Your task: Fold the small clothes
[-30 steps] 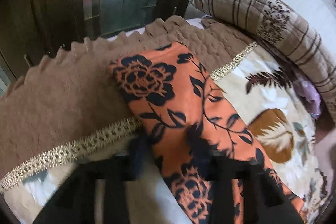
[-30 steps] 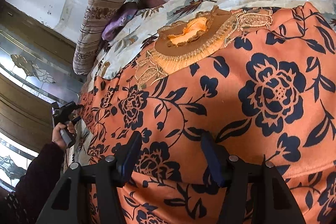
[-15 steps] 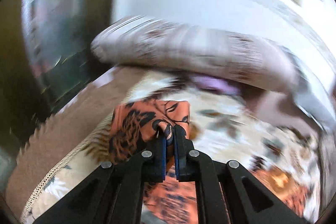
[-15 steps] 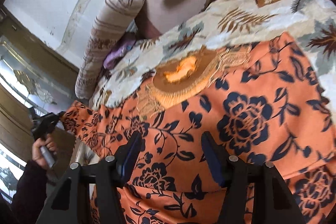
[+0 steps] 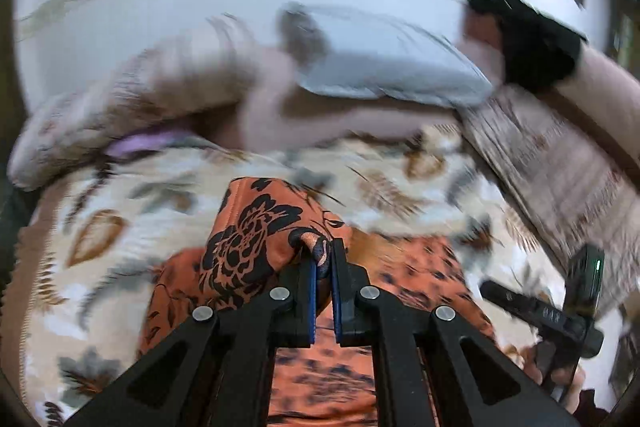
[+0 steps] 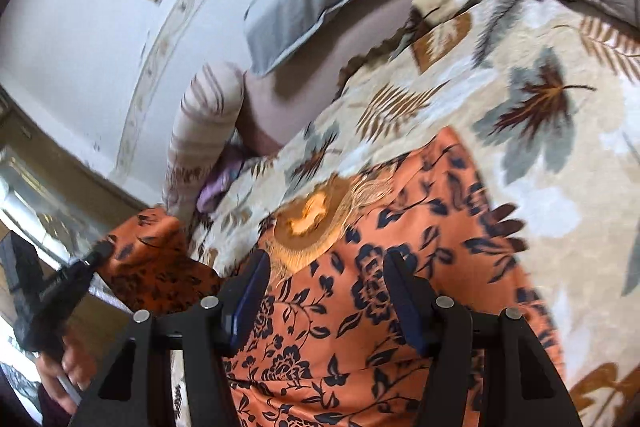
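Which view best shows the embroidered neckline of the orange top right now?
The right wrist view: the embroidered neckline lies open on the orange top, just beyond the open right gripper. The left wrist view shows only blurred orange fabric past the shut left gripper.

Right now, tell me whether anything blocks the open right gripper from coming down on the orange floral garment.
Nothing visible does. The right gripper hangs open directly over the orange floral garment, which lies bare on the leaf-print bedspread. The left gripper pinches a sleeve off to the side.
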A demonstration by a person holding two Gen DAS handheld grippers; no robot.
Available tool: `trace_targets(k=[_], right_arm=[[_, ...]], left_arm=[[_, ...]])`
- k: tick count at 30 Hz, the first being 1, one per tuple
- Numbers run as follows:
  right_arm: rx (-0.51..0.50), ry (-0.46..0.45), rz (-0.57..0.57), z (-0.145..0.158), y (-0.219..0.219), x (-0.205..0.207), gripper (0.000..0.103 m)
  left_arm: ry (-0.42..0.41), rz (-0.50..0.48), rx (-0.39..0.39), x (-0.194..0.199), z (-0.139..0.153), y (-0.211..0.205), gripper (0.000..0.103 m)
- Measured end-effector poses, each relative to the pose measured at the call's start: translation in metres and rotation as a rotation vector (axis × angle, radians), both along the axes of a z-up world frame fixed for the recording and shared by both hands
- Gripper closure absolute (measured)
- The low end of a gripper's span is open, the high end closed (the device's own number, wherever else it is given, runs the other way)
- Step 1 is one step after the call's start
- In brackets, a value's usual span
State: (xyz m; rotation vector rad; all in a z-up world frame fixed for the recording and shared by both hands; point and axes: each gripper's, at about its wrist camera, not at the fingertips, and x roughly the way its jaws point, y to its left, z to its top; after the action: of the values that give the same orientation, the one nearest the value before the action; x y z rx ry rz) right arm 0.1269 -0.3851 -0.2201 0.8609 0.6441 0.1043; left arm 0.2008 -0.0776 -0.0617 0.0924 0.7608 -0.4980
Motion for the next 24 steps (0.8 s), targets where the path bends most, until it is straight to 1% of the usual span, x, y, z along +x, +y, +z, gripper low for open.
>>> trace_targets(k=[2, 3, 4, 5, 6, 7, 8, 9, 10, 12, 14, 15, 17, 18, 19, 21, 24], right_arm=[[0.020, 0.000, -0.024, 0.000, -0.013, -0.004, 0.040], [0.032, 0.007, -0.034, -0.001, -0.018, -0.005, 0.040], [0.048, 0.017, -0.042, -0.003, -0.024, -0.006, 0.040], [0.063, 0.028, -0.049, -0.005, -0.028, -0.006, 0.040], [0.077, 0.042, -0.056, -0.007, -0.032, -0.006, 0.040], [0.082, 0.050, -0.060, -0.008, -0.033, -0.005, 0.037], [0.091, 0.058, -0.063, -0.009, -0.034, -0.005, 0.034], [0.095, 0.063, -0.063, -0.010, -0.033, -0.004, 0.032], [0.094, 0.066, -0.057, -0.011, -0.031, -0.002, 0.031], [0.081, 0.078, -0.027, -0.011, -0.024, 0.004, 0.031], [0.065, 0.096, 0.020, -0.012, -0.010, 0.011, 0.031], [0.058, 0.103, 0.042, -0.014, -0.002, 0.015, 0.031], [0.043, 0.119, 0.087, -0.016, 0.016, 0.025, 0.031], [0.027, 0.126, 0.114, -0.016, 0.027, 0.030, 0.031], [0.003, 0.127, 0.138, -0.016, 0.037, 0.034, 0.031], [-0.086, 0.122, 0.180, -0.011, 0.064, 0.042, 0.031], [-0.295, 0.080, 0.247, 0.003, 0.111, 0.050, 0.031]], left_arm=[[0.068, -0.070, 0.019, -0.009, -0.022, -0.035, 0.096], [0.107, -0.102, 0.034, -0.011, -0.033, -0.048, 0.093], [0.143, -0.135, 0.058, -0.014, -0.043, -0.059, 0.087], [0.159, -0.164, 0.099, -0.021, -0.055, -0.069, 0.082], [0.153, -0.172, 0.126, -0.025, -0.060, -0.072, 0.078], [0.147, -0.176, 0.141, -0.029, -0.063, -0.071, 0.065], [0.145, -0.177, 0.144, -0.032, -0.065, -0.067, 0.054], [0.137, -0.172, 0.132, -0.033, -0.064, -0.057, 0.051], [0.126, -0.165, 0.121, -0.032, -0.061, -0.048, 0.050], [0.088, -0.120, 0.114, -0.025, -0.055, -0.021, 0.048], [0.060, -0.037, 0.132, -0.013, -0.054, 0.008, 0.045], [0.046, 0.019, 0.147, -0.006, -0.055, 0.025, 0.045], [0.017, 0.115, 0.203, 0.006, -0.059, 0.056, 0.045], [0.013, 0.170, 0.244, 0.012, -0.064, 0.073, 0.045], [0.018, 0.207, 0.267, 0.017, -0.069, 0.085, 0.045], [0.053, 0.279, 0.299, 0.028, -0.085, 0.110, 0.045], [0.123, 0.336, 0.322, 0.041, -0.115, 0.130, 0.045]])
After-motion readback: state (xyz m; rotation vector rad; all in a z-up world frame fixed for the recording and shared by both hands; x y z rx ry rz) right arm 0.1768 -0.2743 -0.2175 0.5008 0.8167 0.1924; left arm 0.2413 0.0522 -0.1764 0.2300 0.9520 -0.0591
